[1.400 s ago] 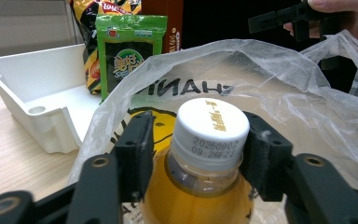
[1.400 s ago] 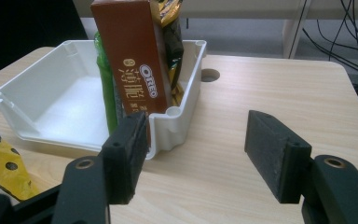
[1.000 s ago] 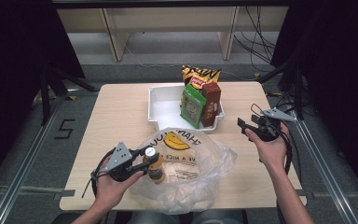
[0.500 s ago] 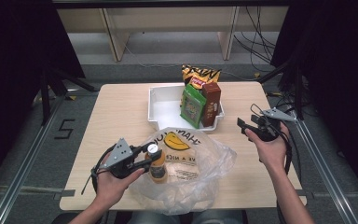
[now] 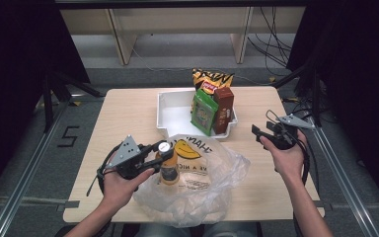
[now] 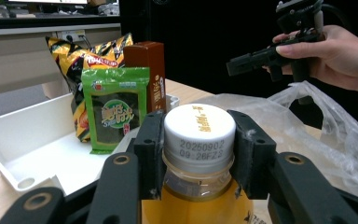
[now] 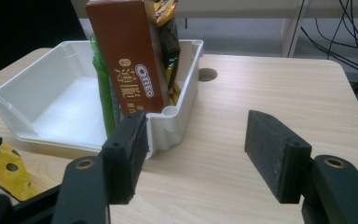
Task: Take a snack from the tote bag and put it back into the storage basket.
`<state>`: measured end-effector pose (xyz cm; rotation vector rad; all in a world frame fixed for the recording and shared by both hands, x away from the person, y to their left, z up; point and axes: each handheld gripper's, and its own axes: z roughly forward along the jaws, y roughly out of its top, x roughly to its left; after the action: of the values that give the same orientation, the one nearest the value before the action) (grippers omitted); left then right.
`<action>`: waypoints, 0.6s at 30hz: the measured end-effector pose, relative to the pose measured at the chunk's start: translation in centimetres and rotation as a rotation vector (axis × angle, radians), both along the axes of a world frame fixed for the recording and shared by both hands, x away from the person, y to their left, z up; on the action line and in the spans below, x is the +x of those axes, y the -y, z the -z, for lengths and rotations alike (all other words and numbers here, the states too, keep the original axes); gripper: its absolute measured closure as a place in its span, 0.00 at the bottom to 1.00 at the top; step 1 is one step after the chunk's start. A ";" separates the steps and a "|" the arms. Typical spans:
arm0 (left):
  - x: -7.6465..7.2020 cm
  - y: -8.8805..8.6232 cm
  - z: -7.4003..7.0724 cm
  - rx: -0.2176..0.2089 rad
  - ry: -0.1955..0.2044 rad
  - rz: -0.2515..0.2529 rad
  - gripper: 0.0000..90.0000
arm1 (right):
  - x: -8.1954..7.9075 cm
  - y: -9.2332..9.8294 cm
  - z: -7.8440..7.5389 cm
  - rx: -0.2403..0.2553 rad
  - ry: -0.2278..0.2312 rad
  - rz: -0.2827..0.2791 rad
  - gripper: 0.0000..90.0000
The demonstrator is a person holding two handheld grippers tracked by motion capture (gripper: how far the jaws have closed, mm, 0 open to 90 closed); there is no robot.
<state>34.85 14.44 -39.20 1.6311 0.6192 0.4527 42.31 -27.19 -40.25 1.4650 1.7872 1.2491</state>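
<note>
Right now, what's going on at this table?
A person is unpacking a plastic bag with two handheld grippers. The left gripper is clamped on the neck of an orange drink bottle, holding it upright at the mouth of the bag. The right gripper hangs open and empty above the table, to the right of the white bin. In the bin stand a green snack pack, a brown Oreo box and a yellow chip bag.

The bottle [image 6: 199,154] sits between the left tool's [image 6: 199,154] jaws, above the plastic bag [image 5: 212,182]; the tray [image 5: 170,116] lies beyond, the right tool [image 5: 266,136] well apart.
</note>
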 end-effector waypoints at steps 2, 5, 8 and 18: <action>0.2 0.1 -0.3 0.004 0.001 0.008 0.65 | 0.0 0.0 0.0 0.004 -0.006 0.001 0.44; 0.5 0.2 -0.8 0.001 0.004 0.012 0.65 | 0.2 0.4 0.0 -0.055 0.010 -0.007 0.44; 0.8 0.4 -1.2 0.002 0.013 0.011 0.65 | 0.1 0.0 0.1 -0.009 -0.006 -0.008 0.44; 1.5 0.5 -2.8 0.008 0.037 0.017 0.65 | 0.0 0.2 0.1 -0.042 0.005 -0.011 0.44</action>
<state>36.38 13.91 -36.42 1.6308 0.5767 0.4721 42.35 -27.43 -40.36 1.4294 1.8096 1.2121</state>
